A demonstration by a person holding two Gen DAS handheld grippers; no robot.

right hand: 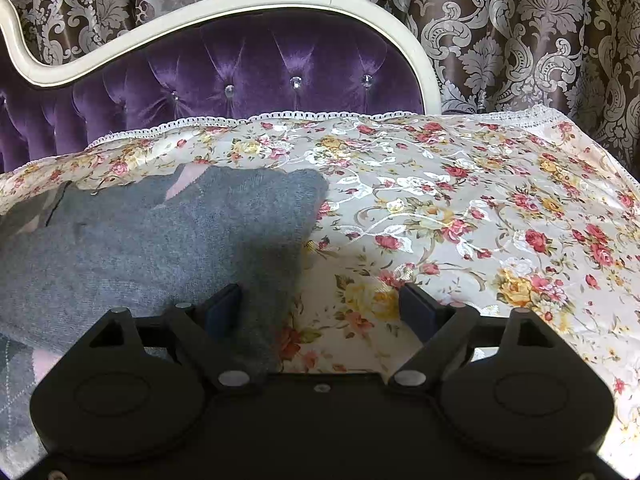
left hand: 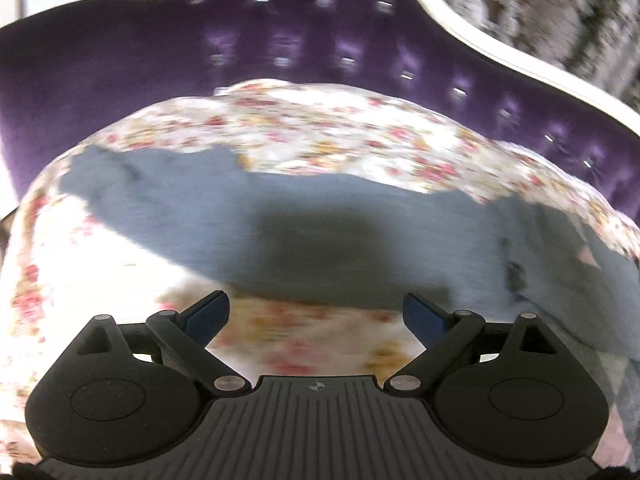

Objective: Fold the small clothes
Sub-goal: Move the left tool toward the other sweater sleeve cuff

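Observation:
A grey knitted garment [left hand: 280, 224] lies flat across the floral bedspread [left hand: 320, 132]; a pink patch shows at its right end. My left gripper [left hand: 316, 312] hangs open just short of the garment's near edge, nothing between its fingers. The left wrist view is blurred. In the right wrist view the same grey garment [right hand: 160, 240] covers the left side, with a pink and grey diamond pattern at its lower left. My right gripper [right hand: 320, 308] stands open, its left finger [right hand: 222, 312] over the garment's right edge and its right finger [right hand: 418, 312] over bare bedspread [right hand: 460, 208]. Its pads press on nothing.
A purple tufted headboard [right hand: 260, 72] with a cream frame [right hand: 224, 4] rises behind the bed. Patterned brown and silver curtains [right hand: 520, 40] hang behind it. The bedspread's lace edge [right hand: 280, 117] runs along the headboard. Bare bedspread spreads to the right of the garment.

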